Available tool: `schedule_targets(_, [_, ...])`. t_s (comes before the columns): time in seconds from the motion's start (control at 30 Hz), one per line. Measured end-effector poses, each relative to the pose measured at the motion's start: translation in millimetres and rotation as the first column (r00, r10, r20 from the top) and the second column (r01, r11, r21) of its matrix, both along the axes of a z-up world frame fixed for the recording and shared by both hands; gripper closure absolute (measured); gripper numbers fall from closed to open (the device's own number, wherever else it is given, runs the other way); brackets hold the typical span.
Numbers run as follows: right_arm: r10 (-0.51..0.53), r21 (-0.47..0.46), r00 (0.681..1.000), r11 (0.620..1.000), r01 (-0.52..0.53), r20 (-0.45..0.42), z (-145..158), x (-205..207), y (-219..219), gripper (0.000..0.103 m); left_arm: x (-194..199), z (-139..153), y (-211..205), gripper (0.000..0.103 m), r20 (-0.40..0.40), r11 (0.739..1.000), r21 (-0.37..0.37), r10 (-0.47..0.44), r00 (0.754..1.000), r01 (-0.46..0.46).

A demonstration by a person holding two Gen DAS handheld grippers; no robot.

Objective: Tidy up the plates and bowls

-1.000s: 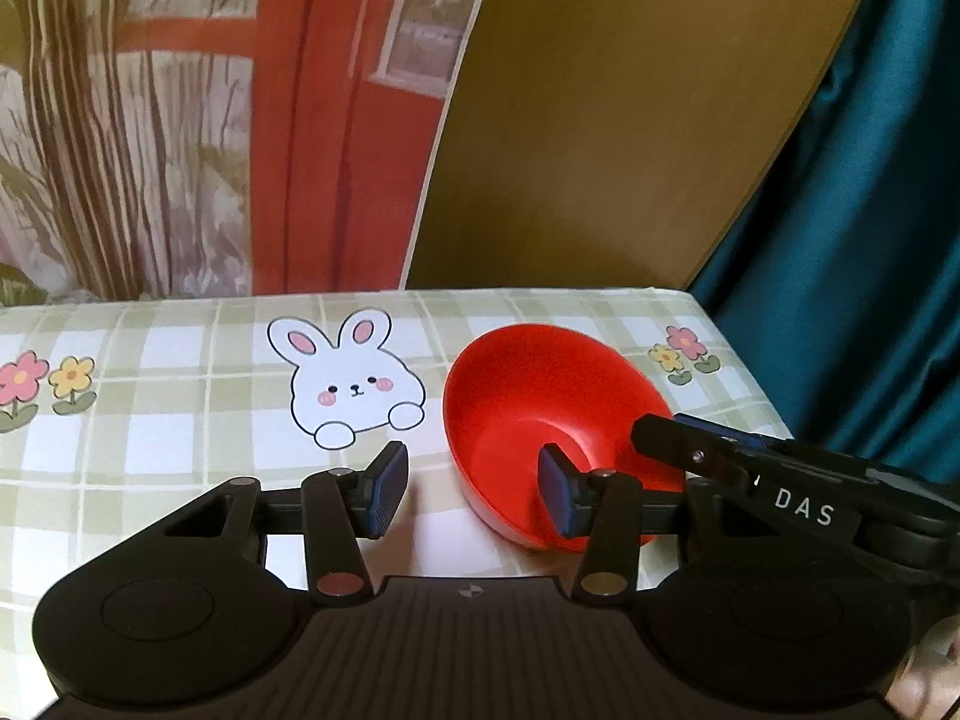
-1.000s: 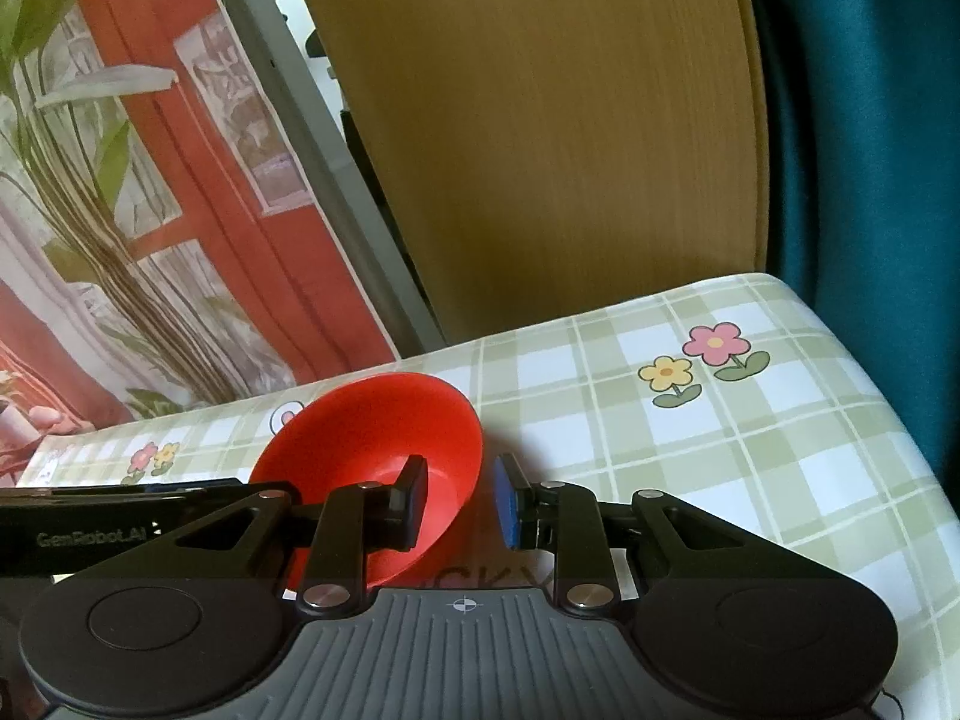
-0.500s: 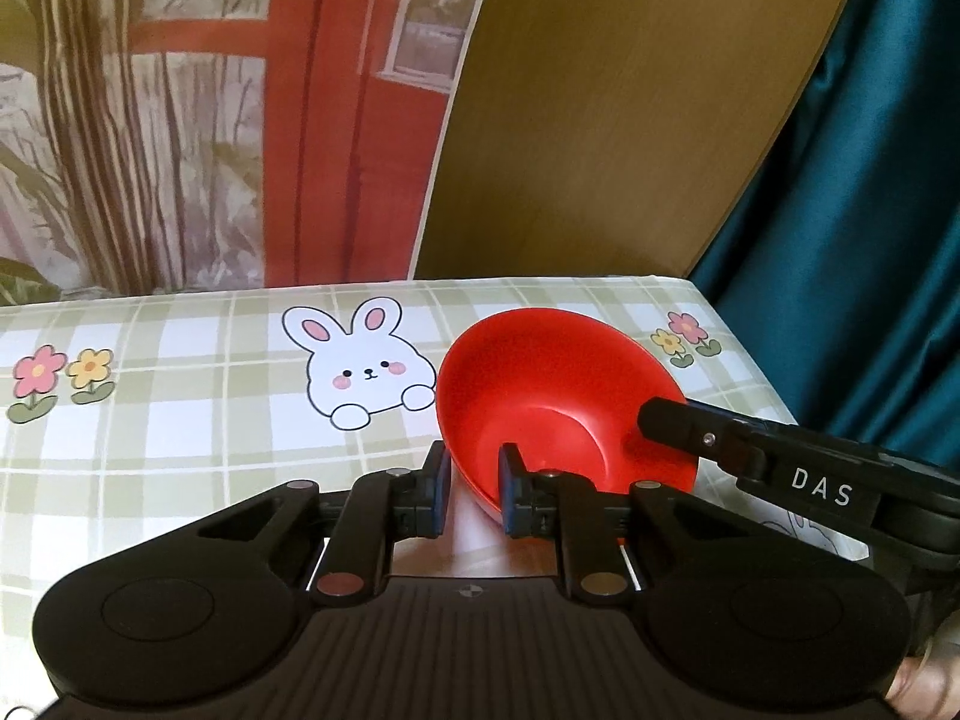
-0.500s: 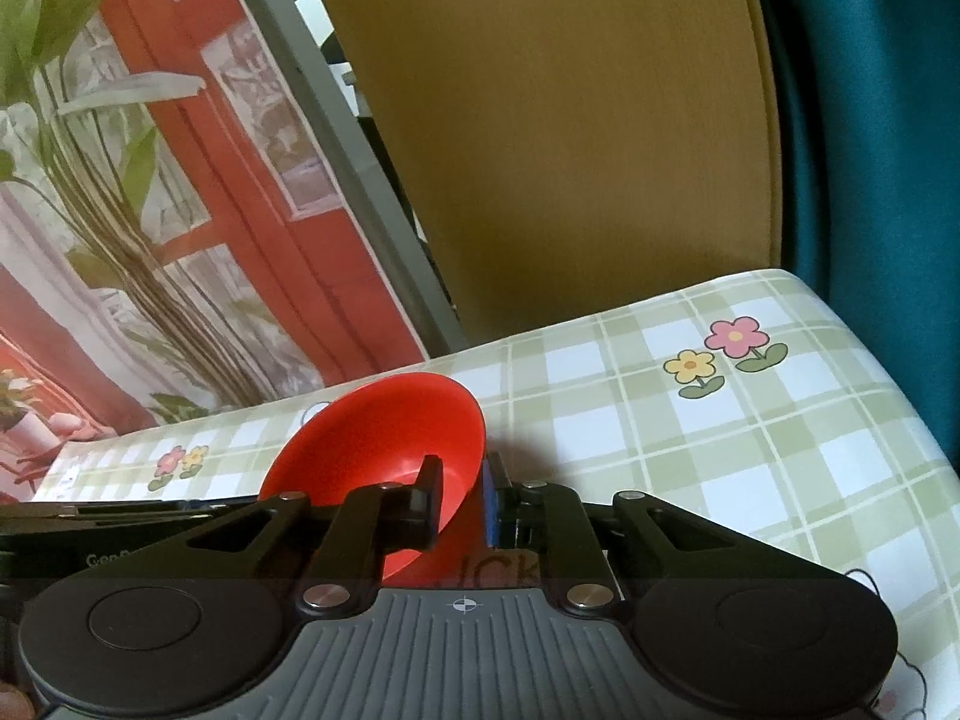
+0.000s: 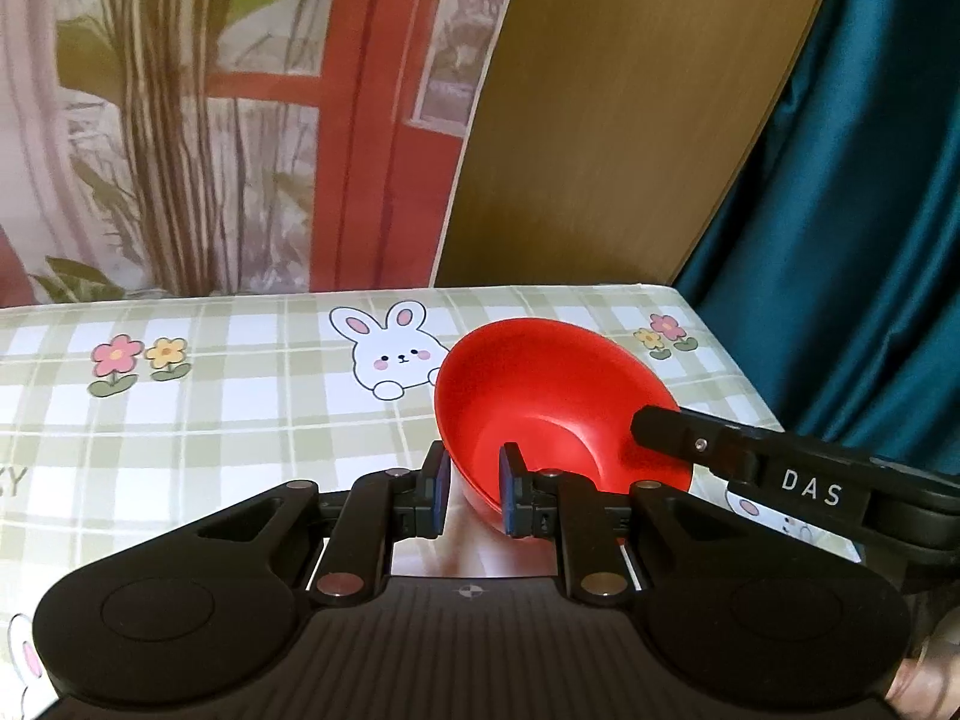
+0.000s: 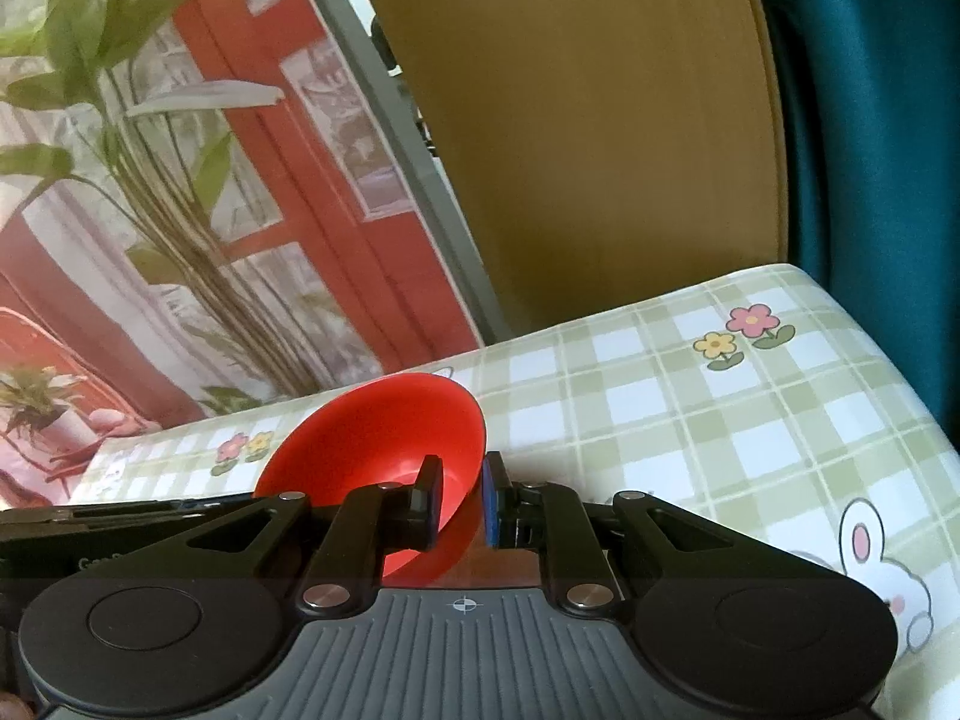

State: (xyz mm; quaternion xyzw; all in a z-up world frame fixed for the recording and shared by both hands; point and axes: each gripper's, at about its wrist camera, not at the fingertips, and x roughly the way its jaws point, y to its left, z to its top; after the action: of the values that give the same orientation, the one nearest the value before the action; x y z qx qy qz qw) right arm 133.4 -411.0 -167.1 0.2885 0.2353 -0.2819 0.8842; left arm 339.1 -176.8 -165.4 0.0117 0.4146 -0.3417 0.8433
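Note:
A red bowl (image 5: 552, 396) is held tilted above the checked tablecloth (image 5: 240, 396). My left gripper (image 5: 474, 489) is shut on the bowl's near rim, one pad inside and one outside. My right gripper (image 6: 459, 498) is shut on the bowl (image 6: 384, 438) at its right rim, one finger inside. The right gripper's finger (image 5: 750, 450) shows in the left wrist view reaching in from the right. The left gripper (image 6: 120, 510) shows as a dark bar at the left of the right wrist view.
The tablecloth has rabbit (image 5: 393, 354) and flower (image 5: 138, 360) prints. A brown wooden board (image 5: 630, 120) and a printed backdrop (image 5: 210, 120) stand behind the table. A teal curtain (image 5: 852, 240) hangs past the table's right edge (image 5: 720, 348).
My left gripper closed from open onto the bowl's near rim. My right gripper tightened on the opposite rim. The bowl rose and tilted with both grippers.

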Motion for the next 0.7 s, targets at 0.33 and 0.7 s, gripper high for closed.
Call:
schedule_targets(0.33, [0.008,0.006,1.000,1.000,-0.008,0.025,16,-10,34,0.089,-32,18,22,0.084,0.028,1.000,0.006,-0.003,1.000,0.003])
schedule_targets(0.7, [0.024,-0.007,0.999,1.000,-0.024,0.032,30,-25,70,0.089,-63,30,45,0.084,0.047,1.000,0.000,0.004,0.999,-0.004])
